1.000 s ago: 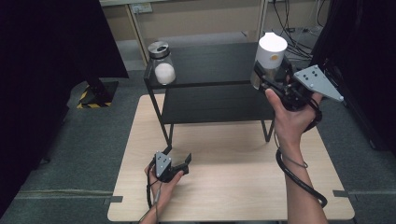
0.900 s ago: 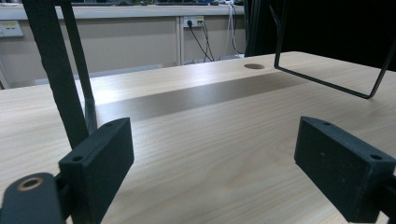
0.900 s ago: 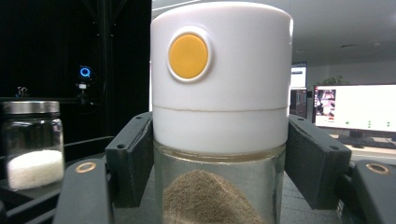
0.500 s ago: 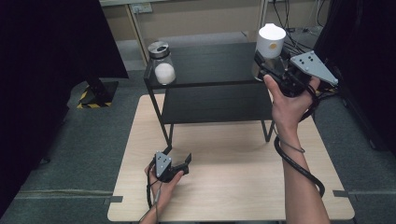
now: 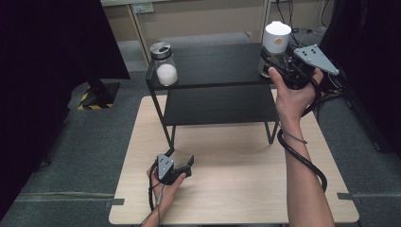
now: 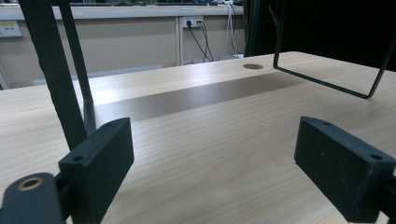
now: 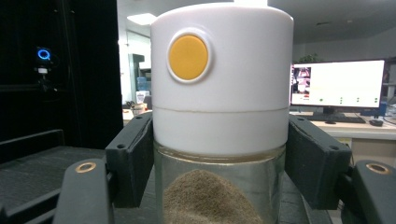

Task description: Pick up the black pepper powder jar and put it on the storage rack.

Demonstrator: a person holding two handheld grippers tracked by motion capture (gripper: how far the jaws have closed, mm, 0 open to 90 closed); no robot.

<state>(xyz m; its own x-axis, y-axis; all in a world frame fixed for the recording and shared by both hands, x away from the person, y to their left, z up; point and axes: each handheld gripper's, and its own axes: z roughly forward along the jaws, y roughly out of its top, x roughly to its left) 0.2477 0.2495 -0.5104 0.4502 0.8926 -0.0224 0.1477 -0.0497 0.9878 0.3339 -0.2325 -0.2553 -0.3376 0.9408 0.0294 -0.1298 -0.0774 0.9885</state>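
My right gripper [image 5: 272,57] is shut on a glass jar [image 5: 275,41] with a tall white lid and a round yellow button, held at the right end of the black shelf's top [image 5: 217,64]. In the right gripper view the jar [image 7: 219,116] stands upright between the two pads [image 7: 130,158], with brown powder in its glass base. A second glass jar [image 5: 164,64] with a metal lid and white powder stands at the shelf's left end. My left gripper [image 5: 182,163] rests low on the wooden table [image 5: 236,189], open, and its pads [image 6: 100,163] have nothing between them.
The black two-tier wire shelf stands on the far half of the table, its lower tier [image 5: 215,106] bare. Its thin legs [image 6: 60,74] rise close in front of the left gripper. A cable [image 5: 302,156] loops from the right gripper along the forearm. Grey floor surrounds the table.
The right hand has carried the white-lidded jar a little farther back and up at the shelf's right end. The left gripper has stayed put.
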